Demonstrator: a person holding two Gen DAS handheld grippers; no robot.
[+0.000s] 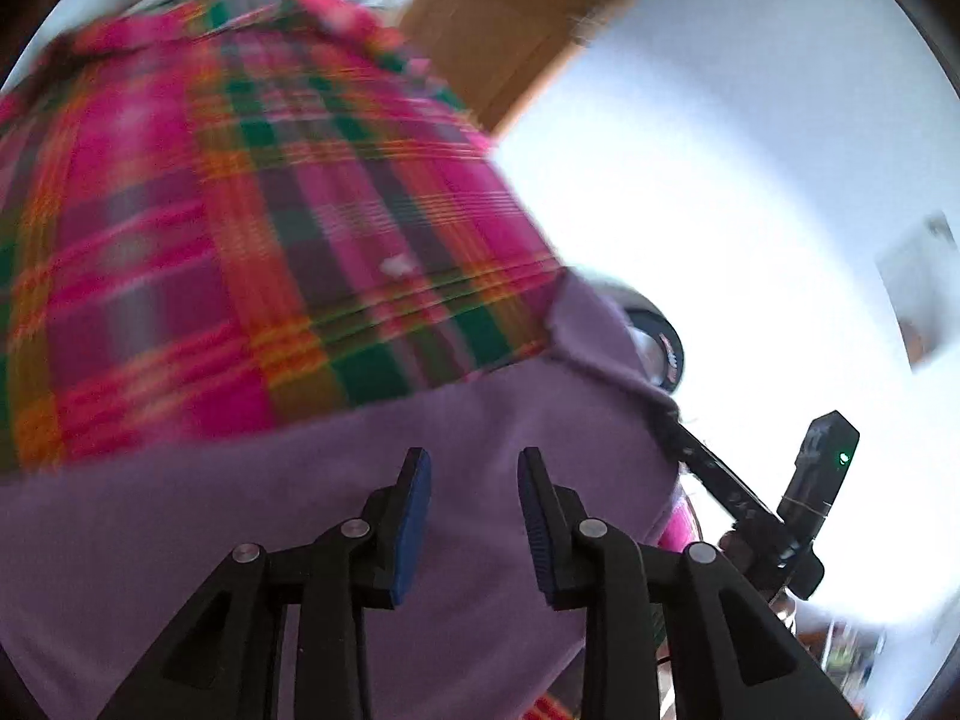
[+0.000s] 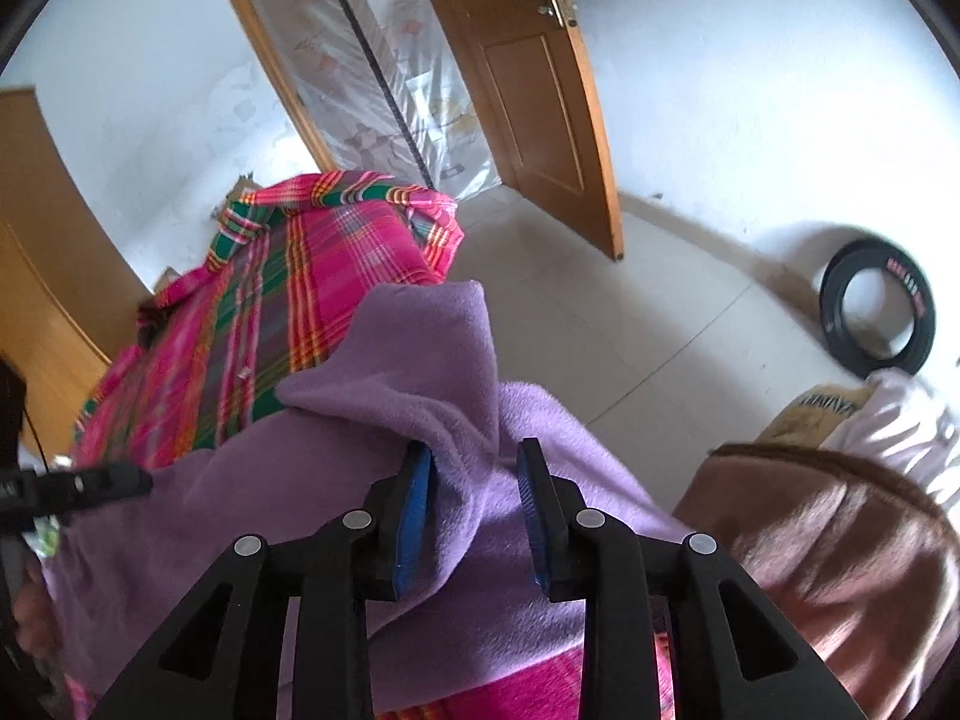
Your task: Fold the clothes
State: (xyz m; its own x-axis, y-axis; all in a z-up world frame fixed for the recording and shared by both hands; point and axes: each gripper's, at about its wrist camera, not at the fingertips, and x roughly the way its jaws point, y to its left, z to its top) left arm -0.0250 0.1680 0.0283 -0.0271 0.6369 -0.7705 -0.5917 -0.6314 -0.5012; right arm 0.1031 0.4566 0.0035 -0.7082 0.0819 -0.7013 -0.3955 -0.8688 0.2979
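I see the purple fleece [image 2: 384, 480] lying on the plaid sheet [image 2: 288, 300]; a raised fold sits between my right gripper's [image 2: 474, 510] parted fingers, my left gripper [image 1: 474, 516] hovers released above it, brown blanket [image 2: 828, 552] beside

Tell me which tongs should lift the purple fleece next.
Right. The right tongs already straddle a raised fold of the purple fleece; the left tongs hang open over flat cloth, probably gripping nothing.

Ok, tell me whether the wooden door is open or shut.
Open. The door swings into the room, its free edge clear of the frame, with the doorway showing between.
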